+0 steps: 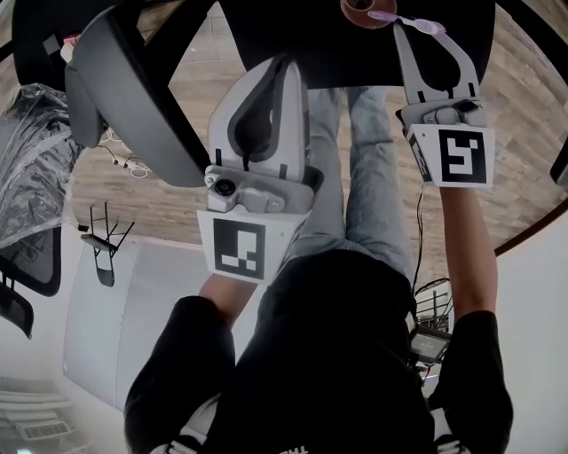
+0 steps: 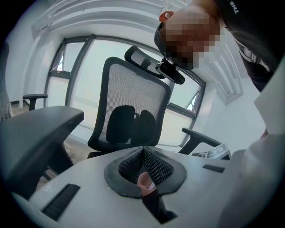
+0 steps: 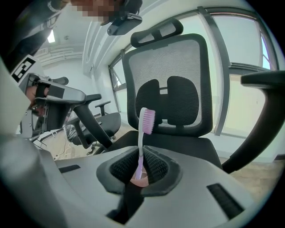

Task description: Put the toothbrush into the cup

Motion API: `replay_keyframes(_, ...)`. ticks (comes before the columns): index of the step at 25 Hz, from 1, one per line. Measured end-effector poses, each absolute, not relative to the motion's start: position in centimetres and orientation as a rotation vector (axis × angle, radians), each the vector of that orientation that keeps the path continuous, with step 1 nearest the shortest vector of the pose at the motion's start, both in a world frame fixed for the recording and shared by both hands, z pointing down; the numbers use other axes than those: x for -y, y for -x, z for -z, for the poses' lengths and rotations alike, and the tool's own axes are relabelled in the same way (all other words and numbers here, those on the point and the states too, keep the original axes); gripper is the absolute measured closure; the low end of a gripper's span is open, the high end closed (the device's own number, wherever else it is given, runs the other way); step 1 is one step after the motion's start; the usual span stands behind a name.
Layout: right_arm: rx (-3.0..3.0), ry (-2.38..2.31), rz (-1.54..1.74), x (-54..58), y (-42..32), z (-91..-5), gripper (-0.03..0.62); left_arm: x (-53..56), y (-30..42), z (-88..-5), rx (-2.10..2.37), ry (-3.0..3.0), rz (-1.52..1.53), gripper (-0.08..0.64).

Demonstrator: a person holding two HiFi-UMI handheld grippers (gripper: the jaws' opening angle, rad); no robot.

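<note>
one mesh-backed office chair (image 3: 167,84) fills the background of both gripper views. dark table (image 1: 302,35) sits at the top of the head view.

left gripper (image 2: 143,151): jaws pressed together, nothing between them, held back from the table and well apart from the action.

right gripper (image 3: 141,156): clenched on the lower handle of the toothbrush (image 3: 142,142), pink bristle head sticking out beyond the tips.

cup (image 1: 359,9): brownish, at the table's far edge, cut by the frame. inside not readable, so contents unknown. from the head view the brush end reaches to the cup's rim; not yet inside, as far as i can judge.

risks, as judged: the thin handle is pinched near one end only, so it could pivot or slip in the pads. letting go while the brush lies across the rim rather than pointing down would drop it onto the table, or knock the cup over.
</note>
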State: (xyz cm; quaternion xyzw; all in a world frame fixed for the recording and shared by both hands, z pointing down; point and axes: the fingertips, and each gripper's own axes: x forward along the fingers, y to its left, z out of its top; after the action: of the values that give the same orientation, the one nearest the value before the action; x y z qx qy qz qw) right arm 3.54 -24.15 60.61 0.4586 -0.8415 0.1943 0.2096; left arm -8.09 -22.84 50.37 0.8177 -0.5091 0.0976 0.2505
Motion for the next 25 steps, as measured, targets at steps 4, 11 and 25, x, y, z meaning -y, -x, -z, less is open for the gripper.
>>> replay_keyframes(4,2.332,-1.278,-0.572,24.3,-3.5,-62.0,0.550,22.9,7.5,-51.5,1.381,-2.213,-0.262,0.538)
replay_keyframes(11,2.298,-1.239,-0.606,24.3,-3.1,-64.9,0.549,22.9,7.4,-52.5,1.379,-2.203,-0.249,0.538)
replay_keyframes(25,2.259,-1.243,-0.654,25.2,-3.1,-66.2,0.549,23.7,7.4,-52.9,1.369,-2.203,-0.247,0.538)
